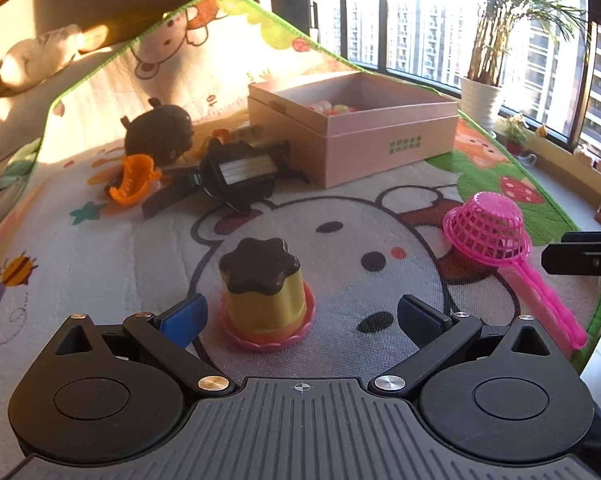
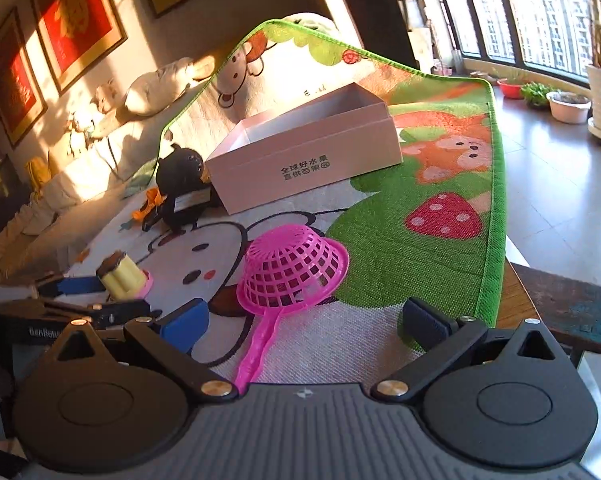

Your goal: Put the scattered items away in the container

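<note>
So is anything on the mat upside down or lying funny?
Yes. The pink strainer lies upside down, bowl facing the mat, handle flat. The orange toy near the box is tipped on its side. The pudding cup stands upright. Nothing looks spilled or broken.

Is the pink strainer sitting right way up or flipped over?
Flipped over: the pink strainer rests rim-down on the mat, dome up, handle lying flat.

Low warm sun pours through the windows (image 1: 440,36), blown out white there and glaring on the mat's (image 1: 340,208) far corner; toys throw long soft shadows; fisheye bends the mat's edges, and the right wrist view is slightly smeared at its left
</note>
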The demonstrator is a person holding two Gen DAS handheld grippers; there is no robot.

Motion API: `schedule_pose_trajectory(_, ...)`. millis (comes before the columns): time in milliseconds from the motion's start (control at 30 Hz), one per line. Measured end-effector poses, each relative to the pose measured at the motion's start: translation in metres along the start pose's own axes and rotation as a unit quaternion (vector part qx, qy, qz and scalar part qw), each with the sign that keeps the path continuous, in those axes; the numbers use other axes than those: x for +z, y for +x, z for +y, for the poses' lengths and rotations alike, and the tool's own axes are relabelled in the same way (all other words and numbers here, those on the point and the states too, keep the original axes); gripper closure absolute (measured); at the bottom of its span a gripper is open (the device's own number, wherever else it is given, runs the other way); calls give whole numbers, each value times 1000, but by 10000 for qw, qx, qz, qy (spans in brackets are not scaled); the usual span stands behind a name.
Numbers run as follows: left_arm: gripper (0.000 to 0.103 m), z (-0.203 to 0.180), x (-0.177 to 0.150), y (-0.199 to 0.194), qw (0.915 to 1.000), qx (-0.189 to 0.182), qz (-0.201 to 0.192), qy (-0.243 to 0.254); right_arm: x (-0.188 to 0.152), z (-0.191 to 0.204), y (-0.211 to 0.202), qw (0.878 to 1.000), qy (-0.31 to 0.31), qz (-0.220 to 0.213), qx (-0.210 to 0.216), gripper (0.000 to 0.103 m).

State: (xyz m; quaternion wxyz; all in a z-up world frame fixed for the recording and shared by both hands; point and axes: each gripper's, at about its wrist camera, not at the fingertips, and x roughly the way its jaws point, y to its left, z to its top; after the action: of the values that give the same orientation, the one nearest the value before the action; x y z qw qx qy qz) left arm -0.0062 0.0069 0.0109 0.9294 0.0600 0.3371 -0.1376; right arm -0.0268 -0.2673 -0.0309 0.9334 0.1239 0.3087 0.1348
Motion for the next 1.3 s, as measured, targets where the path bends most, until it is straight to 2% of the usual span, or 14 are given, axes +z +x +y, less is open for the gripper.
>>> schedule_pose_trajectory(133,3,6,0,3,9997,52,-108,-195,-4,10,2,9987,-483,65,-157,0)
schedule_pose_trajectory(233,29,10,1,5,9997,50,-108,-210,-8,19,5,9959,-833,90,-333,0)
schedule_pose_trajectory(433,31,14,0,7,9997,28,-104,-237,-12,25,6,9929,-1067,72,-523,0)
schedule_pose_trajectory(533,42,14,0,7,9997,104,-127,-197,-12,27,7,9921,-1118,75,-557,0)
schedule_pose_trajectory(900,42,6,-5,-1,9999,-50,-114,-36,11,35,16,9903,-1305,76,-464,0)
schedule_pose_trajectory(1100,42,-1,-11,-12,9996,-217,-158,12,24,40,52,9851,-1456,525,-750,0)
schedule_pose_trajectory(1167,42,-2,-12,-15,9995,-248,-188,21,26,39,55,9865,-1380,594,-650,6)
schedule_pose_trajectory(1233,42,-3,-12,-19,9994,-261,-229,25,29,40,53,9864,-1388,571,-675,20)
schedule_pose_trajectory(1300,42,-4,-12,-22,9992,-275,-279,42,31,40,48,9869,-1366,531,-667,20)
